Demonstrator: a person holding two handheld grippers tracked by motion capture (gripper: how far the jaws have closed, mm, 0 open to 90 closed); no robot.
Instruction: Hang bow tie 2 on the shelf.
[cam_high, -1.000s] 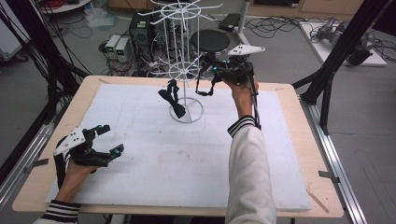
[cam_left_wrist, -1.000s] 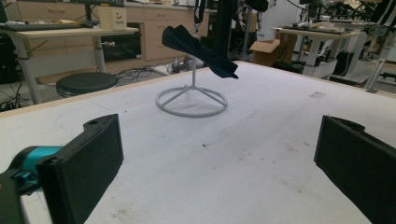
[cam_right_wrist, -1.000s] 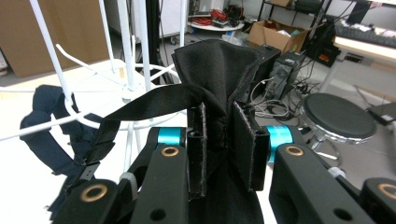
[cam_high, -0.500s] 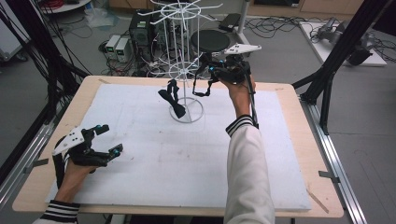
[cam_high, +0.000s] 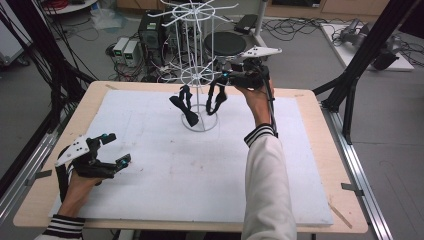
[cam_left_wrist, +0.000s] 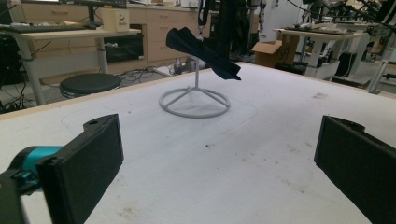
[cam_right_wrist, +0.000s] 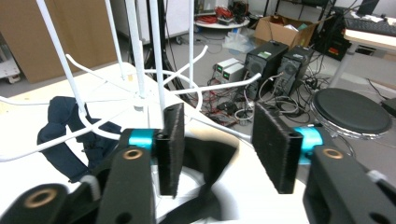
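A white wire rack (cam_high: 199, 65) stands at the far middle of the white mat. A dark fabric bow (cam_high: 183, 105) hangs from a hook on its left side. A second black fabric piece (cam_high: 217, 97) hangs on its right side. My right gripper (cam_high: 225, 79) is held up at the rack's lower ring. Its jaws have just been opening, and in the right gripper view (cam_right_wrist: 218, 149) the pads stand apart with the black piece (cam_right_wrist: 210, 163) loose beneath them. My left gripper (cam_high: 117, 148) rests open at the front left, nothing between its jaws (cam_left_wrist: 219, 163), facing the rack's base (cam_left_wrist: 194, 103).
The table's wooden rim (cam_high: 320, 120) borders the mat. A black stool (cam_high: 227, 42) and computer cases (cam_high: 150, 35) stand on the floor behind the table. Black frame legs (cam_high: 350, 95) rise at the right.
The right gripper's jaws have parted and let go of the black fabric piece, which now hangs from the rack. Neither hand has shifted.
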